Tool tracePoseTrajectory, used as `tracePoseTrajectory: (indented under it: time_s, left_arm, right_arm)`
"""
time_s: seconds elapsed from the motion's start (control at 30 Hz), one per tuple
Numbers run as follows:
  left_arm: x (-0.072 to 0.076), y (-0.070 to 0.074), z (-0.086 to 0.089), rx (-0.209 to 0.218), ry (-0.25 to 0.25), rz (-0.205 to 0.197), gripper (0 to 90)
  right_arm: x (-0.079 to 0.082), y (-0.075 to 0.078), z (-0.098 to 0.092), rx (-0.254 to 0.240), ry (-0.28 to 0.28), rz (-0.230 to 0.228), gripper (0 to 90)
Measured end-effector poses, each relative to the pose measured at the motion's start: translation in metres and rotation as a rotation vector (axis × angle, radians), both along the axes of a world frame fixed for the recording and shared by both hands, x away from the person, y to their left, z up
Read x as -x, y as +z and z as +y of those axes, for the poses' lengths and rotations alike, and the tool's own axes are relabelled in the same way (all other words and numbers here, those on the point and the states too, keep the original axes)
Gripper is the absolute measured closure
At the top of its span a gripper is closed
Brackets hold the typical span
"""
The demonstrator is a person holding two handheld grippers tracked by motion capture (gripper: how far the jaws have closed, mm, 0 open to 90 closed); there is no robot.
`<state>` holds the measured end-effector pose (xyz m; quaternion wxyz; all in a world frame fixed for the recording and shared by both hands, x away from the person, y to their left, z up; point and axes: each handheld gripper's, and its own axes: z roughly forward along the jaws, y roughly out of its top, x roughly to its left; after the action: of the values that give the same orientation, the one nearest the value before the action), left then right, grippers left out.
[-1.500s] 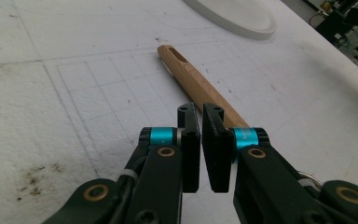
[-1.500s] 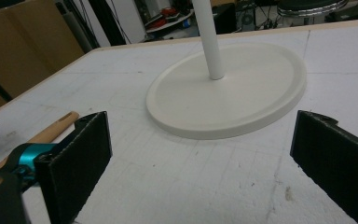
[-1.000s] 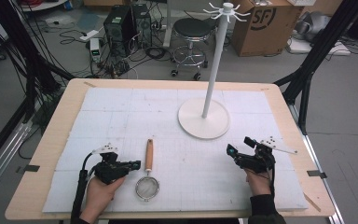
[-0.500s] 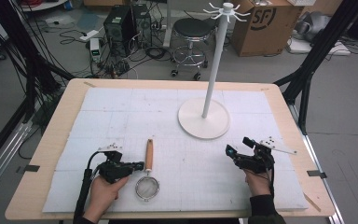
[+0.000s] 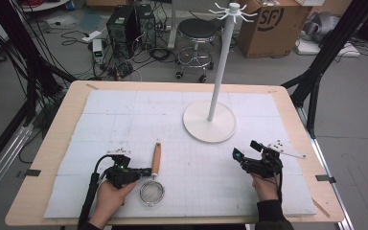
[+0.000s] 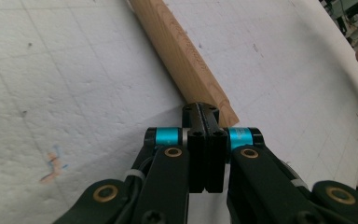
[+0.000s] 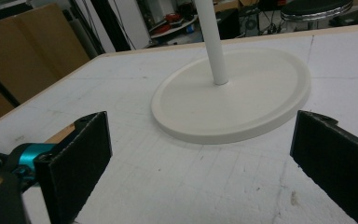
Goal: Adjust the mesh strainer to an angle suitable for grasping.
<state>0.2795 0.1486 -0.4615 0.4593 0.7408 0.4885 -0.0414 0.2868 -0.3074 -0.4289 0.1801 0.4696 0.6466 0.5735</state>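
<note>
A small wire strainer (image 5: 152, 191) with a wooden handle (image 5: 156, 158) lies on the white mat, handle pointing away from me. My left gripper (image 5: 148, 170) is shut, its tips against the lower end of the handle where it meets the ring. In the left gripper view the jaws are pressed together with nothing between them, and the handle (image 6: 177, 51) runs off beyond the tips of the left gripper (image 6: 200, 109). My right gripper (image 5: 245, 150) stands open low over the mat at the right, facing the white hook stand (image 5: 209, 122). The right gripper (image 7: 200, 154) has nothing between its pads.
The stand's round base (image 7: 233, 98) and tall pole sit right of centre at the back, with hooks at the top (image 5: 231, 10). The white mat (image 5: 124, 115) covers most of the wooden table (image 5: 62, 124). A stool and boxes stand on the floor beyond.
My left gripper has edged a little to the right, up to the strainer's handle. The right gripper has stayed in place.
</note>
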Motion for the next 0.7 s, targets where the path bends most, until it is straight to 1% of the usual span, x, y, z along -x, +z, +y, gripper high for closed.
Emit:
tracePoseTrajectory:
  time_s: [0.2, 0.3, 0.5, 0.57, 0.63, 0.7]
  left_arm:
    - [0.003, 0.000, -0.004, -0.013, -0.009, 0.007, 89.8]
    - [0.004, 0.000, -0.003, -0.007, -0.016, 0.017, 89.8]
    - [0.008, 0.000, -0.002, -0.002, -0.034, 0.025, 89.8]
    - [0.009, 0.000, -0.002, -0.001, -0.040, 0.026, 89.8]
    - [0.010, 0.000, -0.002, 0.001, -0.065, 0.031, 89.8]
    - [0.011, 0.000, -0.003, 0.004, -0.077, 0.034, 89.8]
  right_arm:
    - [0.001, 0.001, -0.001, -0.011, -0.001, 0.002, 4.4]
    - [0.001, 0.001, -0.002, -0.012, -0.006, -0.001, 4.4]
    - [0.001, 0.001, -0.002, -0.019, -0.007, 0.001, 4.4]
    - [0.001, 0.001, -0.003, -0.016, -0.008, -0.005, 4.4]
    - [0.001, 0.001, -0.003, -0.018, -0.009, -0.002, 4.4]
    - [0.001, 0.001, -0.003, -0.015, -0.009, -0.005, 4.4]
